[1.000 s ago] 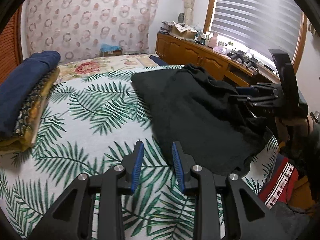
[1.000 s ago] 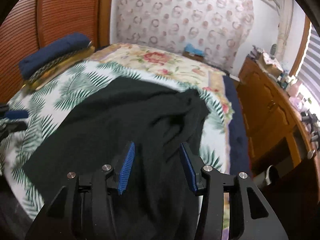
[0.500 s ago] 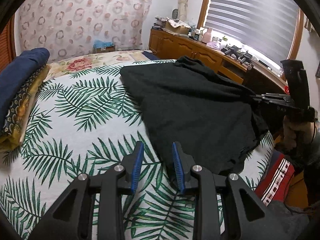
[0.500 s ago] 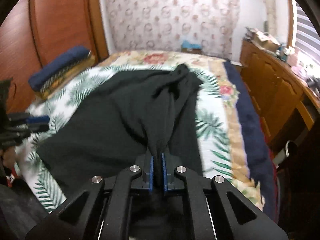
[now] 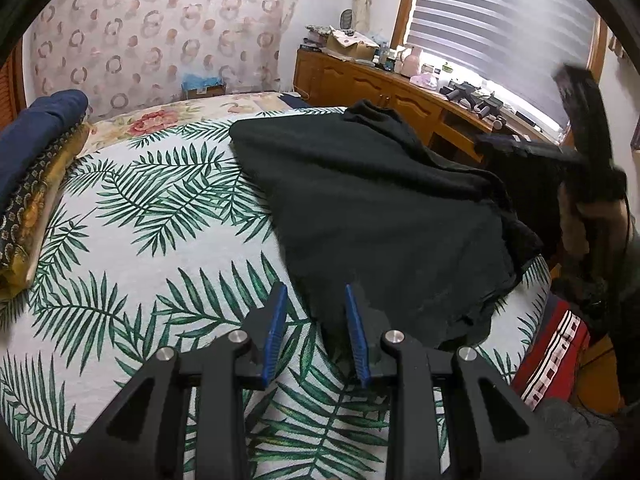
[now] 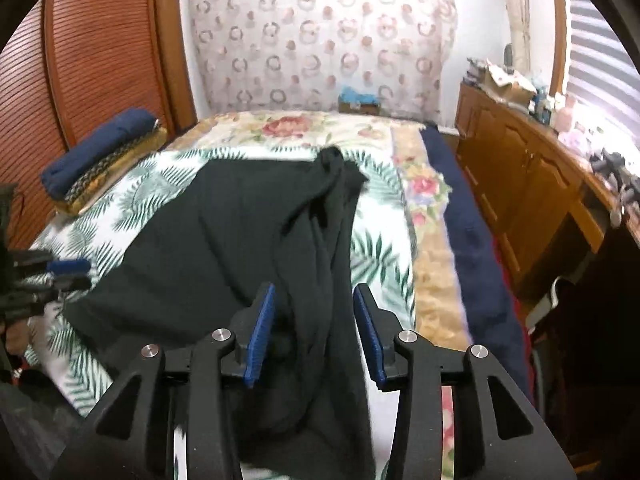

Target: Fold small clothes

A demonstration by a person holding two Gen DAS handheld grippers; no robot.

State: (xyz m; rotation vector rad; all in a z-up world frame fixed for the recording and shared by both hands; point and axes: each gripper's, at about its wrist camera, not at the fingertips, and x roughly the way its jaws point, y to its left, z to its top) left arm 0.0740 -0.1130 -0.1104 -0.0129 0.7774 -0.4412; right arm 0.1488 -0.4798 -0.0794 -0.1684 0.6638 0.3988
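Observation:
A black garment (image 5: 380,208) lies spread on the fern-print bed cover (image 5: 140,240), bunched along its right side. My left gripper (image 5: 314,292) is open just above the cover at the garment's near-left edge, with only bed cover showing between its blue pads. In the right wrist view a long bunched fold of the garment (image 6: 320,248) runs between the pads of my right gripper (image 6: 314,292). Its jaws are opening and the pads stand clear of the cloth. The left gripper (image 6: 68,272) shows at the far left there, and the right gripper (image 5: 516,146) appears blurred in a hand.
A stack of folded clothes (image 5: 36,152), navy on yellow, sits at the bed's left edge. A wooden dresser (image 5: 360,84) with clutter runs under the window. Red striped cloth (image 5: 552,360) hangs at the near right corner. A navy blanket (image 6: 472,240) lines the bed's right side.
The right gripper closed on the garment's bunched fold, pulled it taut toward itself, and has now opened off it. The left gripper stayed put with its jaws unchanged.

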